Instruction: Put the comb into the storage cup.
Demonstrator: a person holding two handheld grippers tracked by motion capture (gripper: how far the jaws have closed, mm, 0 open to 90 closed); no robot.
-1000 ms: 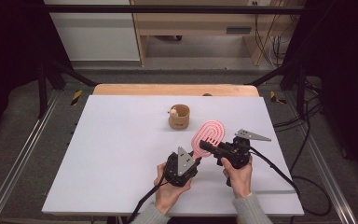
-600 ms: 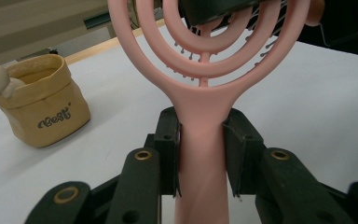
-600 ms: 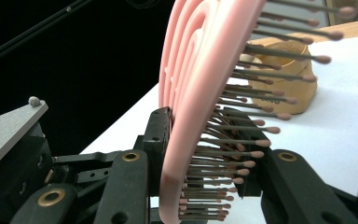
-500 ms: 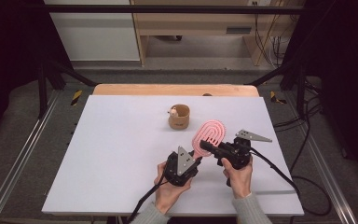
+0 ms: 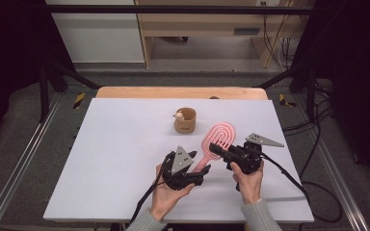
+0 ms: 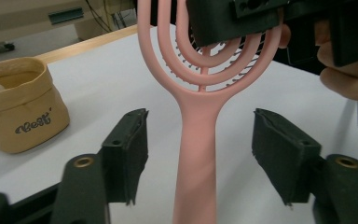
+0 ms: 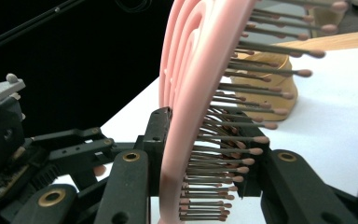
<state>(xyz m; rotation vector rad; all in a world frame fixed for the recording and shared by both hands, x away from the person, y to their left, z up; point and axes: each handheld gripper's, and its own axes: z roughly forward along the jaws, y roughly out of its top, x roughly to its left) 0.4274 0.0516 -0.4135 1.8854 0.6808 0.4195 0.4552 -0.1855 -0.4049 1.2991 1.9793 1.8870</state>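
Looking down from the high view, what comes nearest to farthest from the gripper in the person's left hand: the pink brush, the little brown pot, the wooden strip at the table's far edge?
From the left gripper:
1. Pink brush: its handle lies between the open jaws, angling up to the right.
2. Brown pot: farther up the table.
3. Wooden strip: along the far edge.

Tan cup [image 5: 185,120] on white table [image 5: 115,159]
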